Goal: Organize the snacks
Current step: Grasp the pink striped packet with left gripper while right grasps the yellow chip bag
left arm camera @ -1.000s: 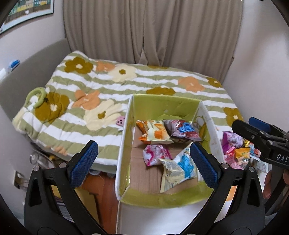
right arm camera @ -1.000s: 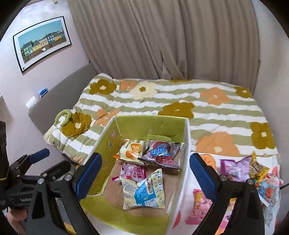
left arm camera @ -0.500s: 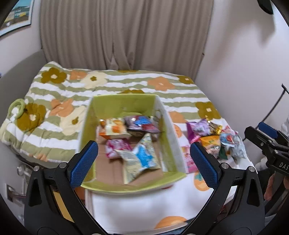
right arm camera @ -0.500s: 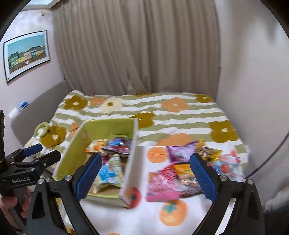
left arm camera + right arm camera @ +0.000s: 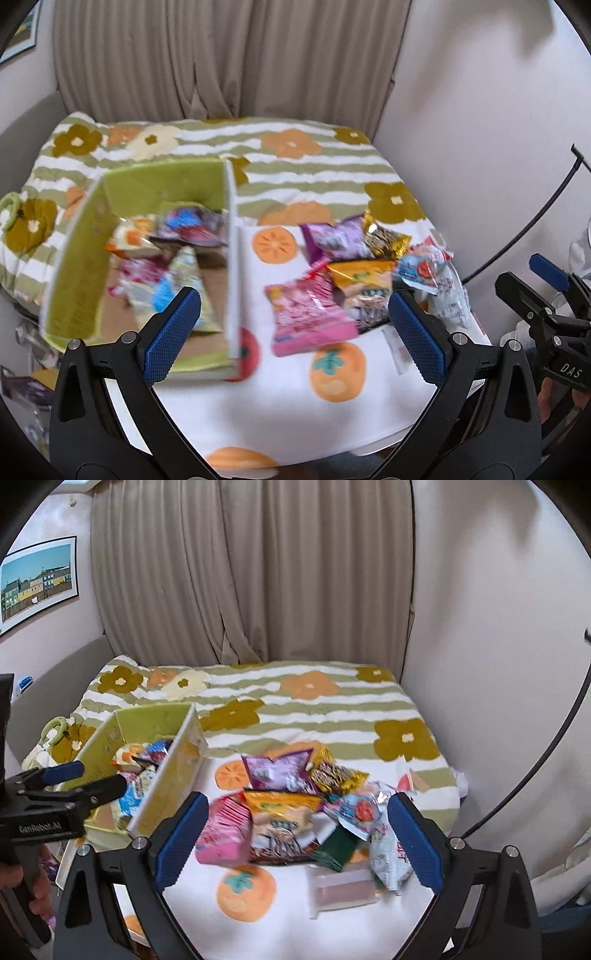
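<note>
Both grippers have swung from the green box (image 5: 155,258) toward the snack pile (image 5: 295,812) beside it, jaws spread and empty; next, I'd guess, the right gripper (image 5: 295,834) pinches the pink packet (image 5: 225,834).

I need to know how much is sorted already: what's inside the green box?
Inside the box lie about four snack packets, overlapping on bare cardboard. Anything beneath them is hidden, and blur hides the labels.

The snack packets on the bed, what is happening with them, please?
A person holds a hand-held gripper in each hand. The left hand-held gripper and the right hand-held gripper are both open and empty. A few packets lie in the green box. A pile of snack packets waits beside it on the white fruit-print cloth.
</note>
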The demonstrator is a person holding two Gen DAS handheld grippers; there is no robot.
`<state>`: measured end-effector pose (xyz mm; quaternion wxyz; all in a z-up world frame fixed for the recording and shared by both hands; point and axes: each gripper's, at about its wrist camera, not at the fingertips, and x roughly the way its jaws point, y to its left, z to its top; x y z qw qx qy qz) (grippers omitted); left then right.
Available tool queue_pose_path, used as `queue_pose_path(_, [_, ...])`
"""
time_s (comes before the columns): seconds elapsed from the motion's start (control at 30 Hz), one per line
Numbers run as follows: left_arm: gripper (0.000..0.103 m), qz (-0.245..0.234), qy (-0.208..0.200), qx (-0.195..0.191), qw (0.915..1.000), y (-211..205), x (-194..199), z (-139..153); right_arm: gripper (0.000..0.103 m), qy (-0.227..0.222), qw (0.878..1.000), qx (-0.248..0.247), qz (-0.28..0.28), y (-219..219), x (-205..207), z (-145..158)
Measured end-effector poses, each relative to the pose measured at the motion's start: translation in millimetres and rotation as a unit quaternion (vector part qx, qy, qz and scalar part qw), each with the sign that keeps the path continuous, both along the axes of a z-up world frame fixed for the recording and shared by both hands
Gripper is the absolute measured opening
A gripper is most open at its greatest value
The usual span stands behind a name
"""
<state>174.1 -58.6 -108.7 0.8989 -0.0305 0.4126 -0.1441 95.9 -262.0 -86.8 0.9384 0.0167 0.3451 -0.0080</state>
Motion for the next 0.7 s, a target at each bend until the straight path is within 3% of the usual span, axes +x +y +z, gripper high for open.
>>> queue_pose_path(0.23, [0.101,0.024,0.036,0.026,0.9987,-44,18,-50,0.097,0.032,0.998,0.017,0.046,-29,21,-43])
queue_pose_path(0.57, [0.1,0.056,0.073,0.059,0.9941,-67,54,-108,0.097,0.078,0.986,0.017,0.147,-34,61,-119])
queue_pose_path(0.7, [0.093,0.067,0.093,0.063,0.9914,-71,66,-127,0.097,0.097,0.98,0.019,0.175,-27,72,-138])
